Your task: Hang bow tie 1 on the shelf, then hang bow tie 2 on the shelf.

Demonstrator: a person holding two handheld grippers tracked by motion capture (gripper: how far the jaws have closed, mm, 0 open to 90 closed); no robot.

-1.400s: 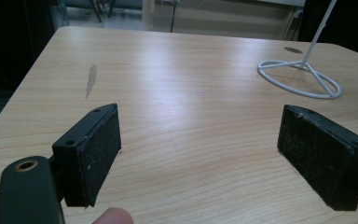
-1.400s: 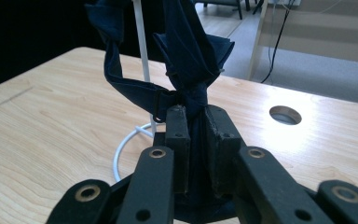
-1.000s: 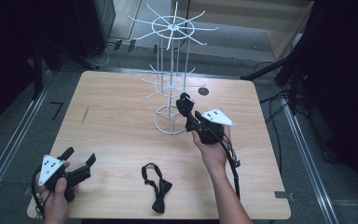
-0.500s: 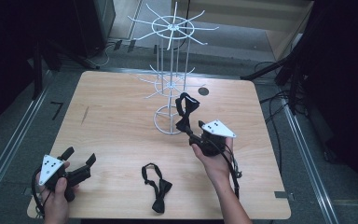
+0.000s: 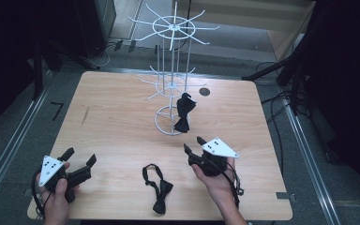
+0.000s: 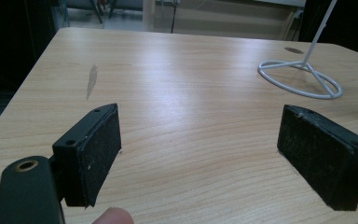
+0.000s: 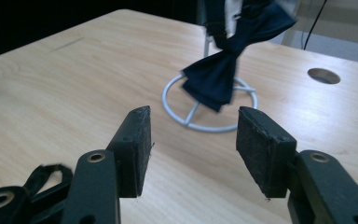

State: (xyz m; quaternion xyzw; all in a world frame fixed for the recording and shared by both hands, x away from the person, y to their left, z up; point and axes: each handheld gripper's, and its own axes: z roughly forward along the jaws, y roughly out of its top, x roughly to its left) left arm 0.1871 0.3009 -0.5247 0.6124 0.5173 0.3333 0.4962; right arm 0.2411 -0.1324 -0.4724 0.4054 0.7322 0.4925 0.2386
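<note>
A white wire rack [image 5: 173, 70] stands at the middle back of the wooden table [image 5: 117, 122]. From one of its lower arms a dark bow tie [image 5: 184, 112] hangs down over the ring base. The right gripper view looks at that bow tie [image 7: 214, 77] above the ring base [image 7: 205, 127]. A second bow tie [image 5: 157, 187] with its strap lies flat near the front edge. My right gripper [image 5: 192, 144] sits in front of the rack, apart from the hung tie; its jaws have just been opening and nothing is between them [image 7: 193, 126]. My left gripper [image 5: 81, 155] rests open and empty at the front left [image 6: 198, 126].
A round cable hole [image 5: 204, 91] lies in the table right of the rack. Dark equipment and cables surround the table on the floor. Bare wood spreads across the left half. The rack's pole [image 6: 314, 46] shows at far right in the left gripper view.
My right gripper opened at the rack, left the bow tie hanging there, and drew back toward the front edge. The left gripper stayed where it was.
</note>
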